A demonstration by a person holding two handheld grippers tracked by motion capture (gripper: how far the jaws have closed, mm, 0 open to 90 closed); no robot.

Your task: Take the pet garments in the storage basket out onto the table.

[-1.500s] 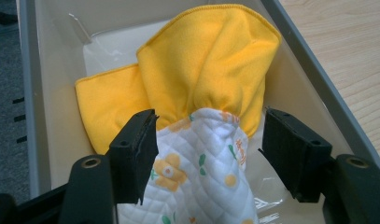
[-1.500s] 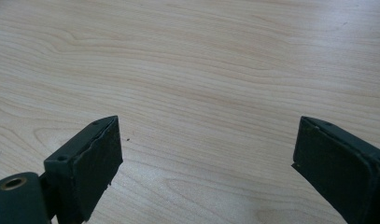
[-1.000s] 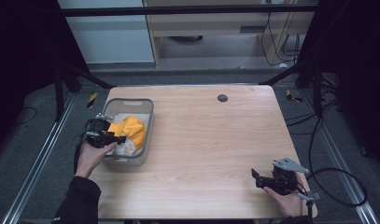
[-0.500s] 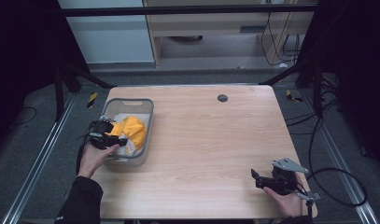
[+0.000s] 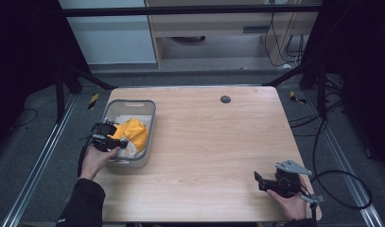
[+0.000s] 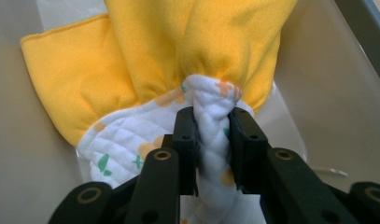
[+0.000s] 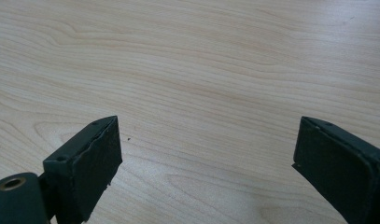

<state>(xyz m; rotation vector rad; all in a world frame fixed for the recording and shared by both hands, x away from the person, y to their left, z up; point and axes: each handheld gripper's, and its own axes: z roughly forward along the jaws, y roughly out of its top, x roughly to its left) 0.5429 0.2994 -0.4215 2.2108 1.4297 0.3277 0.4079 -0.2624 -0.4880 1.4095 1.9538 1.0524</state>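
Currently we see a wooden table with a grey bin standing near its left edge. Inside the bin lies a cloth, yellow on one face and white quilted with small orange and green prints on the other.

We find the left gripper at the bin's near left corner, held by the person's left hand. In the left gripper view, the left gripper has its jaws clamped on a bunched fold of the cloth, pinching the white quilted part, with the yellow fabric gathered just beyond the jaw tips. The bin's pale walls rise on both sides of the cloth. We cannot tell whether the cloth is lifted clear of the bin floor.

We find the right gripper near the table's front right corner, well apart from the bin, held by the right hand. A grey plate sits on top of it and a cable trails off to the right. In the right gripper view, the right gripper has its jaws spread wide with only bare wood between them; it grips nothing.

A small dark round spot marks the table near its far edge.
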